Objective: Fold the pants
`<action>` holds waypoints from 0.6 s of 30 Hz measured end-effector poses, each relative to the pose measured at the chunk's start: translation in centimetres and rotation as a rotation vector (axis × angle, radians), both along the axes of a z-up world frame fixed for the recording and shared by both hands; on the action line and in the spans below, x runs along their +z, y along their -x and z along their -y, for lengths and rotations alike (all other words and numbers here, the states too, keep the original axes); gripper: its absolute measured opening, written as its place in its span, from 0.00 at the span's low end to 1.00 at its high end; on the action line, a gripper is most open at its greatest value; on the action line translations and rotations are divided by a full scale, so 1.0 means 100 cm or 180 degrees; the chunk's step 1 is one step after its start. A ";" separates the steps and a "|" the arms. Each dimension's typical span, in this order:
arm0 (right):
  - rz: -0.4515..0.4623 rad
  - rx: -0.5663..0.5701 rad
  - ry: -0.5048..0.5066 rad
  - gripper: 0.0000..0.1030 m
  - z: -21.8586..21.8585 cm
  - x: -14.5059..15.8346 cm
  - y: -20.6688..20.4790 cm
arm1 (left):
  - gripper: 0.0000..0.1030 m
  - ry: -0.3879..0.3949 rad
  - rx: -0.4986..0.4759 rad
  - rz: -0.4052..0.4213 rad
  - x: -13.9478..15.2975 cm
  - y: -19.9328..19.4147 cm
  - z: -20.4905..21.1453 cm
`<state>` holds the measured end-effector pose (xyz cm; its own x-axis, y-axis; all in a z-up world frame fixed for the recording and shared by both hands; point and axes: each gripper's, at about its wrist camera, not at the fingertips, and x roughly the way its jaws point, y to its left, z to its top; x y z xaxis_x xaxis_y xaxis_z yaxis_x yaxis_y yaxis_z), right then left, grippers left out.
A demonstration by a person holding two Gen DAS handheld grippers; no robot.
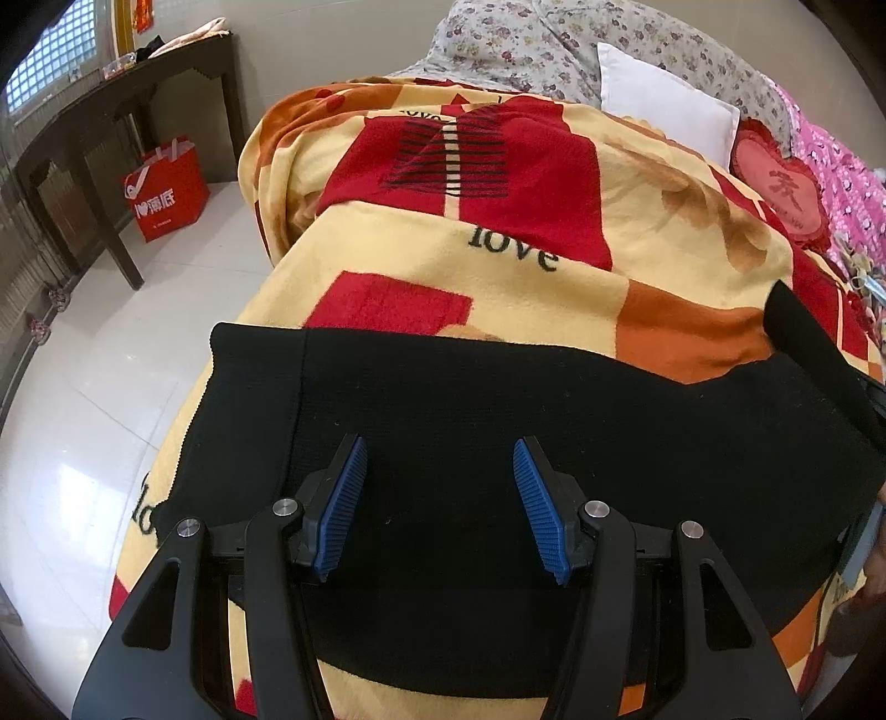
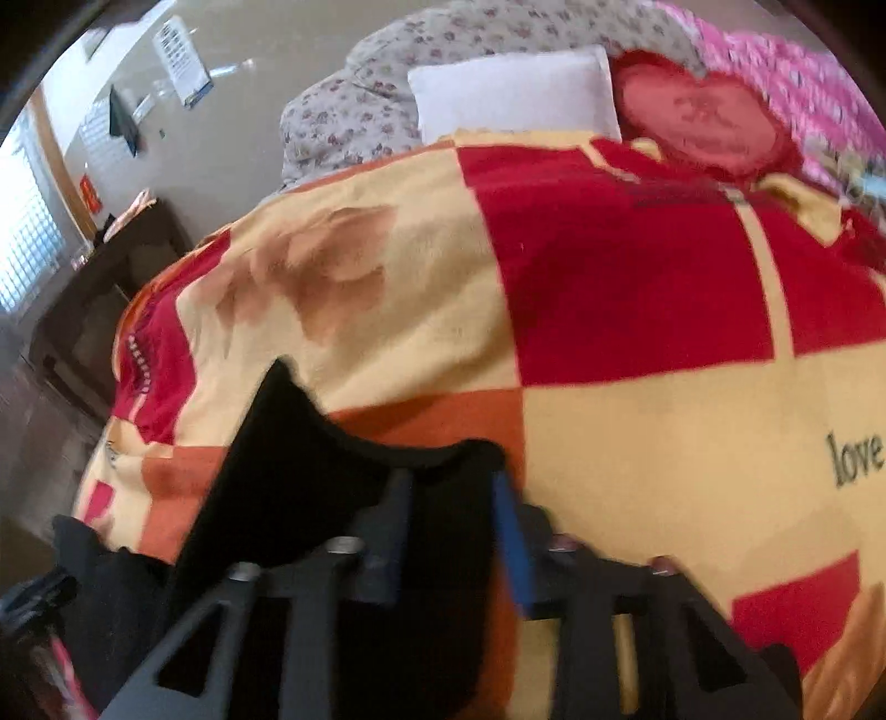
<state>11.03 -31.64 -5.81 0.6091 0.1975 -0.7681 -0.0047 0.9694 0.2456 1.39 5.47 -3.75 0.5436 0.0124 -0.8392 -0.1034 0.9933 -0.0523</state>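
Observation:
The black pants [image 1: 498, 399] lie spread across the near part of a red, yellow and orange blanket [image 1: 498, 277] on a bed. My left gripper [image 1: 440, 459] hovers over the middle of the pants with its blue-padded jaws wide apart and nothing between them. In the blurred right wrist view, my right gripper [image 2: 451, 487] has black pants fabric [image 2: 310, 459] between its jaws, and the cloth rises to a raised point on the left. The blanket [image 2: 637, 432] lies beyond it.
A white pillow [image 1: 664, 105], a red heart cushion [image 1: 775, 188] and floral bedding [image 1: 554, 44] sit at the far end of the bed. Left of the bed is white tiled floor [image 1: 111, 387], a dark wooden table [image 1: 111, 111] and a red shopping bag [image 1: 166, 188].

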 end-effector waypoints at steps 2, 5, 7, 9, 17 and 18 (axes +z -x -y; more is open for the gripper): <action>0.0027 -0.0016 -0.0110 0.05 0.006 0.002 0.004 | 0.54 0.0012 0.0006 -0.0003 0.000 0.000 0.000; 0.0187 -0.0115 -0.0377 0.05 0.024 0.019 0.025 | 0.54 0.0055 0.0006 0.0004 0.003 0.003 -0.003; 0.0395 -0.0200 -0.0480 0.05 0.041 0.044 0.057 | 0.54 0.0084 0.0009 0.0011 0.004 0.005 -0.006; 0.0549 -0.0262 -0.0502 0.05 0.053 0.064 0.088 | 0.54 0.0133 -0.0003 0.0023 0.006 0.009 -0.007; 0.0560 -0.0660 -0.0441 0.04 0.104 0.083 0.184 | 0.54 0.0900 -0.0252 0.0184 0.024 0.047 -0.019; 0.0481 -0.0663 -0.0453 0.04 0.106 0.073 0.186 | 0.54 0.0996 -0.0263 0.0171 0.024 0.050 -0.019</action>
<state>-7.61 -42.20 1.45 0.7532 0.1555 -0.6391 0.1439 0.9092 0.3907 -3.61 7.36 -1.40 0.5757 -0.2875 -0.7655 -0.0120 0.9331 -0.3594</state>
